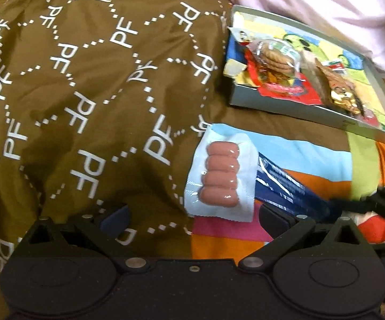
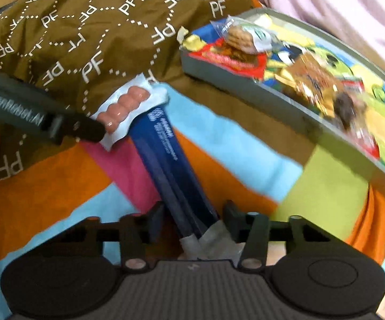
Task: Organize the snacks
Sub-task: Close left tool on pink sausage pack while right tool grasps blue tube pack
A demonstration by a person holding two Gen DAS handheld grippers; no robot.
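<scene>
Our right gripper (image 2: pixel 193 220) brackets the long dark-blue foil snack packet (image 2: pixel 171 165), axis running away from us; contact unclear. Left gripper (image 1: pixel 192 216) gapes.

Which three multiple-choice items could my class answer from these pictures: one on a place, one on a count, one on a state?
1. Where does the cookie pack lie?
A in a drawer
B in the tray
C in a cup

2. How many sausages does the sausage pack hold?
A two
B six
C four

3. How is the left gripper?
A open
B shut on the sausage pack
C shut on a bottle

Key:
1 B, it rests on other snacks inside the tray's rim.
2 C, four pink sausages show side by side.
3 A, its fingers stand wide apart and grip nothing.
</scene>
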